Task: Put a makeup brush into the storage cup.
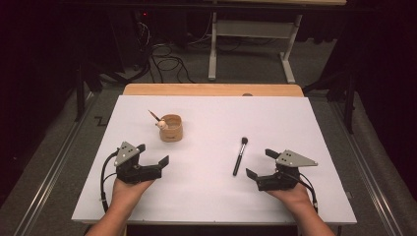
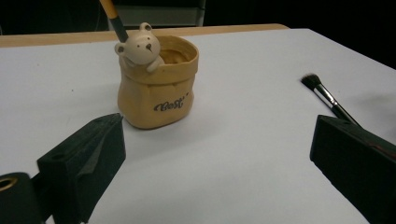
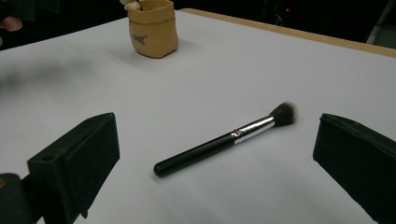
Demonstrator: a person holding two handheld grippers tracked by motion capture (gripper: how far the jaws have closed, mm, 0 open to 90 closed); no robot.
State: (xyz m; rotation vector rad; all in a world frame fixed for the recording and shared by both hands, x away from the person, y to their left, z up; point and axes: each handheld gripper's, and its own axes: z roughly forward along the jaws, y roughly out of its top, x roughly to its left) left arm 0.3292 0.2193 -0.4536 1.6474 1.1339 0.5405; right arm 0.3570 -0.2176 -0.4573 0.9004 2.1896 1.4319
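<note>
A tan sack-shaped pot (image 1: 171,128) (image 2: 158,84) (image 3: 152,27) with a small bear figure on its rim stands on the white sheet, left of centre. One brush (image 1: 154,116) (image 2: 113,19) with an orange handle leans inside it. A black makeup brush (image 1: 240,156) (image 3: 227,139) (image 2: 329,100) lies flat on the sheet, bristles pointing away from me. My left gripper (image 1: 152,154) (image 2: 212,163) rests open below the pot, nothing between its jaws. My right gripper (image 1: 260,163) (image 3: 215,163) sits open just right of the black brush, its jaws apart from it.
The white sheet (image 1: 211,162) covers a wooden table whose far edge (image 1: 212,89) shows beyond it. Dark floor with cables (image 1: 167,61) and a white desk frame (image 1: 251,34) lie farther back. Metal rails run along both sides of the table.
</note>
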